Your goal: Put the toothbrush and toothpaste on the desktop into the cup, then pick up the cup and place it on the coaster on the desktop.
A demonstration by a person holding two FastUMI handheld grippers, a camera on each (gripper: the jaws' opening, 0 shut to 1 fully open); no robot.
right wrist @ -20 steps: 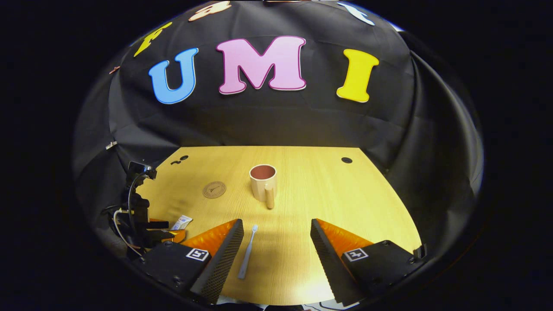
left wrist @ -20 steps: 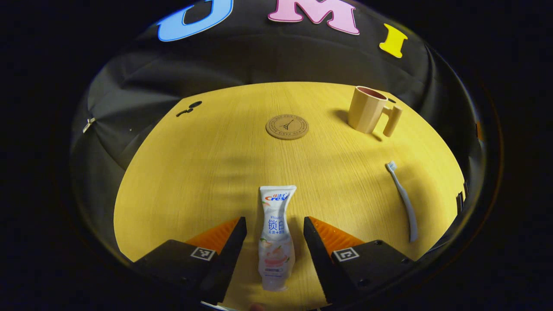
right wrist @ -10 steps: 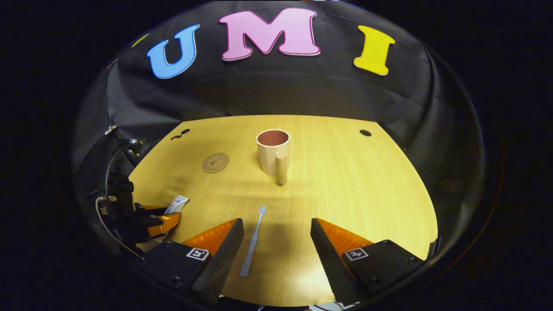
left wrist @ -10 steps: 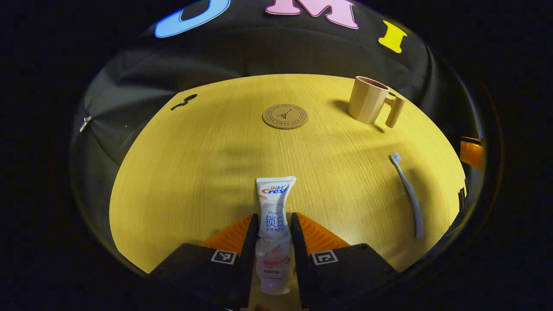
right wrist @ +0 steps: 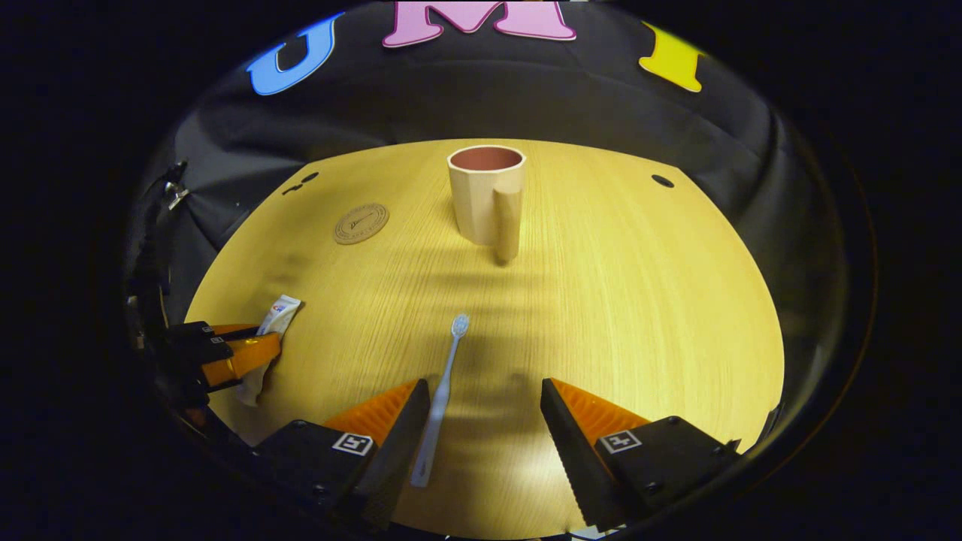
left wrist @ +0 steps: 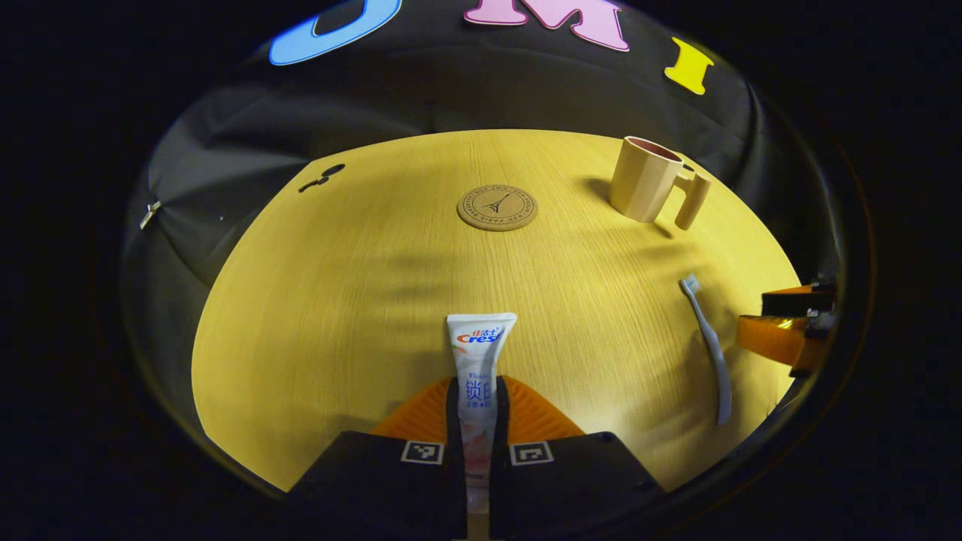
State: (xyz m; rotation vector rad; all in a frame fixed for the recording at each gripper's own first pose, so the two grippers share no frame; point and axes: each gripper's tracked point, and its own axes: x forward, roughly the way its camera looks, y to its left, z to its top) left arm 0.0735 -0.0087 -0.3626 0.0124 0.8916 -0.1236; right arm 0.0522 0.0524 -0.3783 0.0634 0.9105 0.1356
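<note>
The left gripper view shows the left gripper (left wrist: 478, 394) clamped on the paste (left wrist: 479, 361) — both fingers press its sides, the tube running straight ahead, flat end forward; the coaster (left wrist: 497, 208) lies beyond, the cup (left wrist: 646, 179) far right with its handle turned right. The right gripper view looks down the right gripper (right wrist: 481, 417), jaws wide; the brush (right wrist: 442, 394) lies on the desk (right wrist: 639, 300) just inside the left-hand finger, head toward the cup, touched by neither finger.
</note>
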